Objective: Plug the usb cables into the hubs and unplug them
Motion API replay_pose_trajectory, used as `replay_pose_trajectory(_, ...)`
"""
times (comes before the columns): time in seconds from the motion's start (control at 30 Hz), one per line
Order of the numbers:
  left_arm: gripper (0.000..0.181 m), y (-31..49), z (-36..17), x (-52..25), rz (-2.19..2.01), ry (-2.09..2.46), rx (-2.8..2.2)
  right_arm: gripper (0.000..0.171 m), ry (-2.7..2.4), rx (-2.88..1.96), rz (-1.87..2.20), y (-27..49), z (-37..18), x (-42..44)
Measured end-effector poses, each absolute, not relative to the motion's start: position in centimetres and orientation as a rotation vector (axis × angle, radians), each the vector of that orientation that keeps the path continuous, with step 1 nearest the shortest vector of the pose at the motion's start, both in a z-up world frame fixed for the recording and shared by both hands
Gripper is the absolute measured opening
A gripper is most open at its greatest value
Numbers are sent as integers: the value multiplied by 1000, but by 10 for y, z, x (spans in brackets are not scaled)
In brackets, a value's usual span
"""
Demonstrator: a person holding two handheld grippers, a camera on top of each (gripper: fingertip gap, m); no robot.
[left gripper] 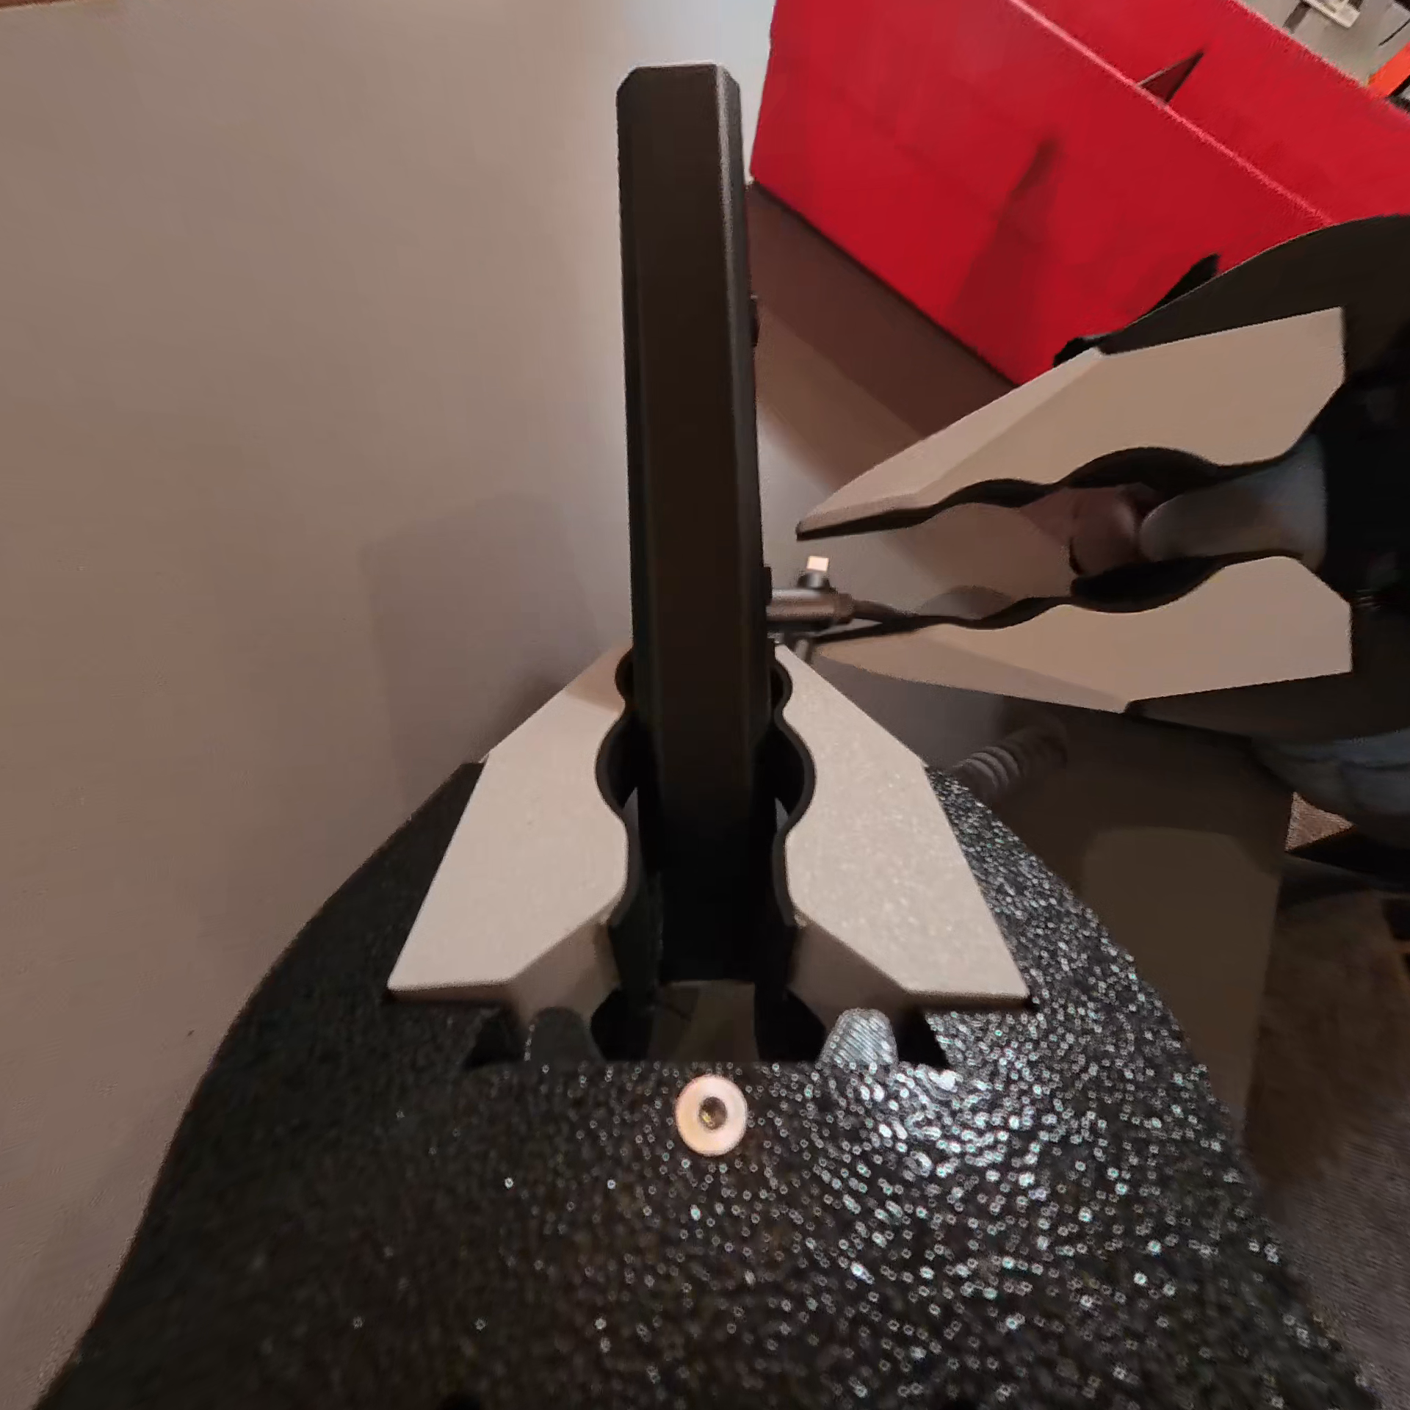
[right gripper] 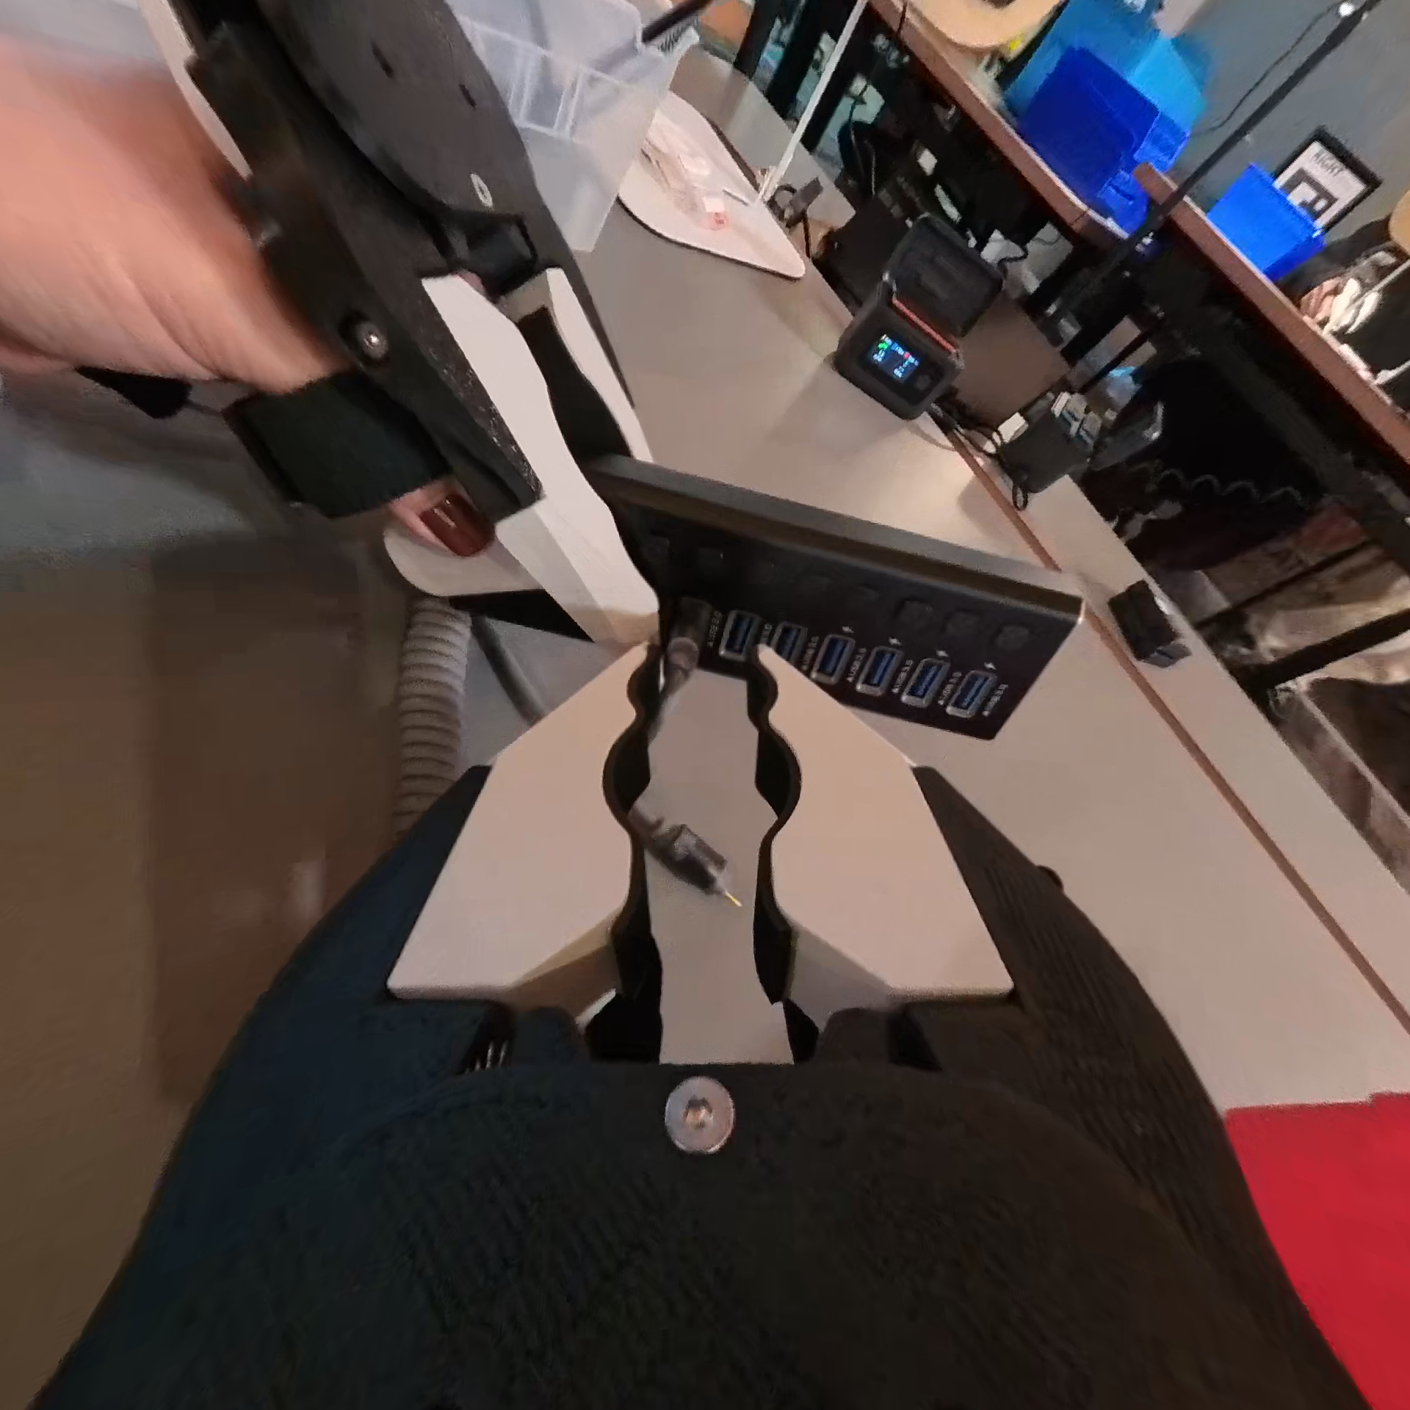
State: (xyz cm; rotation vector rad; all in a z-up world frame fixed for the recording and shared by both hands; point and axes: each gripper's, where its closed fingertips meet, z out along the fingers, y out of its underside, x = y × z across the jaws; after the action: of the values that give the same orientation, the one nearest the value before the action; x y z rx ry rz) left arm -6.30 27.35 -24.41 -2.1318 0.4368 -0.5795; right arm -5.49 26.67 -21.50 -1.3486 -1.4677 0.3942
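The hub (left gripper: 687, 473) is held on edge above the counter (right gripper: 763, 427), clamped in the left tongs (left gripper: 698, 671). The right tongs (right gripper: 706, 656) are parted around a plugged-in cable (right gripper: 675, 648).

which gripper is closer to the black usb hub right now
Left. The left gripper is clamped on one end of the hub; the right gripper is open, its tips just short of the port face.

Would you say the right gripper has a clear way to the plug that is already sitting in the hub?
Probably yes. The right gripper is open, with the plug just beyond its fingertips and nothing between them. The left gripper clamps the hub at its end, beside the plug, leaving little room there.
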Motion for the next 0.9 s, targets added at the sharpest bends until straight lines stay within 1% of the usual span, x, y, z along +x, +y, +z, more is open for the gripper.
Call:
replay_pose_trajectory(0.07,26,274,-244,-63,-561,444,-2129,18,-1470,-1375,439,265,-219,-57)
replay_pose_trajectory(0.17,26,275,-244,-63,-530,462,-2129,8,-1461,-1396,487,265,-220,-61)
replay_pose_trajectory(0.3,27,275,-245,-64,-531,433,-2137,7,-1438,-1385,459,268,-221,-62)
replay_pose_trajectory(0.37,27,275,-247,-67,-448,462,-2144,7,-1436,-1376,447,269,-219,-62)
replay_pose_trajectory(0.5,26,279,-252,-69,-401,437,-2126,6,-1463,-1322,300,269,-223,-62)
replay_pose_trajectory(0.63,26,280,-246,-68,-393,416,-2086,7,-1465,-1309,419,271,-217,-61)
replay_pose_trajectory(0.8,26,282,-246,-70,-421,397,-2080,6,-1476,-1229,198,271,-216,-63)
replay_pose_trajectory(0.9,26,279,-237,-68,-458,352,-2035,6,-1425,-1301,489,269,-209,-63)
